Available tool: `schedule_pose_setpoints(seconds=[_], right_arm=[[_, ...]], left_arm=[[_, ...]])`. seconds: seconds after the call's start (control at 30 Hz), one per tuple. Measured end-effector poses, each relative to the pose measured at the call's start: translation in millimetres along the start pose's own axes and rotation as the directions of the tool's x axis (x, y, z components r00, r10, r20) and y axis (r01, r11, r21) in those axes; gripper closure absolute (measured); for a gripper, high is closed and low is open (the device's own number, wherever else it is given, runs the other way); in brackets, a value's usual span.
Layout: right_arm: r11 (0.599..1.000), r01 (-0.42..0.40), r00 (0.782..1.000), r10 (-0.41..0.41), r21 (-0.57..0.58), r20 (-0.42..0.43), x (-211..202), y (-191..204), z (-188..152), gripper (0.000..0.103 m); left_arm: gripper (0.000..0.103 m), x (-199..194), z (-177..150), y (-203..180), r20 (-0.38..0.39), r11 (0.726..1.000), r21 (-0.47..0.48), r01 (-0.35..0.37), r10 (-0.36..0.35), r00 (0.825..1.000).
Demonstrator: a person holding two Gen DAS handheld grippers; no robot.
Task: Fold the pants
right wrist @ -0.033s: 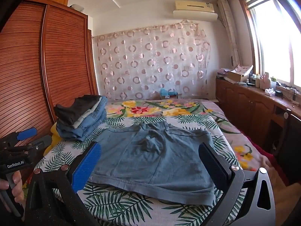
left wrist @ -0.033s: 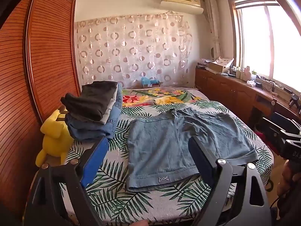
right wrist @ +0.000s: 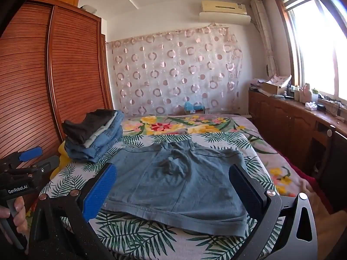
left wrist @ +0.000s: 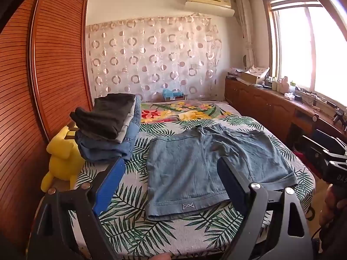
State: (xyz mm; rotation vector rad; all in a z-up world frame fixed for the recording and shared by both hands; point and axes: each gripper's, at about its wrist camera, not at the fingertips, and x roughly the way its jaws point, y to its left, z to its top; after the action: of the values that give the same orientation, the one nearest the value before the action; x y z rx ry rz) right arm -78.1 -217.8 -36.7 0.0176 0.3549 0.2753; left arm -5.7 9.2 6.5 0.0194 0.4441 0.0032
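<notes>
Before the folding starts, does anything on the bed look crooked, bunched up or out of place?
Mostly tidy. The denim shorts lie flat on the bed, but the fabric at the crotch is bunched into dark wrinkles. The stack of folded clothes leans a little, its top dark piece hanging past the jeans below. Nothing looks spilled or damaged.
</notes>
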Motion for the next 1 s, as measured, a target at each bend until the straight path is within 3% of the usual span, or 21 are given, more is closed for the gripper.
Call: schedule_pose_setpoints(seconds=[1.0], right_arm=[[1.000,0.004,1.000,-0.004,0.006,0.006,-2.1,-3.1,0.9,0.000]], left_arm=[[0.015,-7.0,5.7,-9.8,0.003,1.000,0.004,-0.008,0.008,1.000]])
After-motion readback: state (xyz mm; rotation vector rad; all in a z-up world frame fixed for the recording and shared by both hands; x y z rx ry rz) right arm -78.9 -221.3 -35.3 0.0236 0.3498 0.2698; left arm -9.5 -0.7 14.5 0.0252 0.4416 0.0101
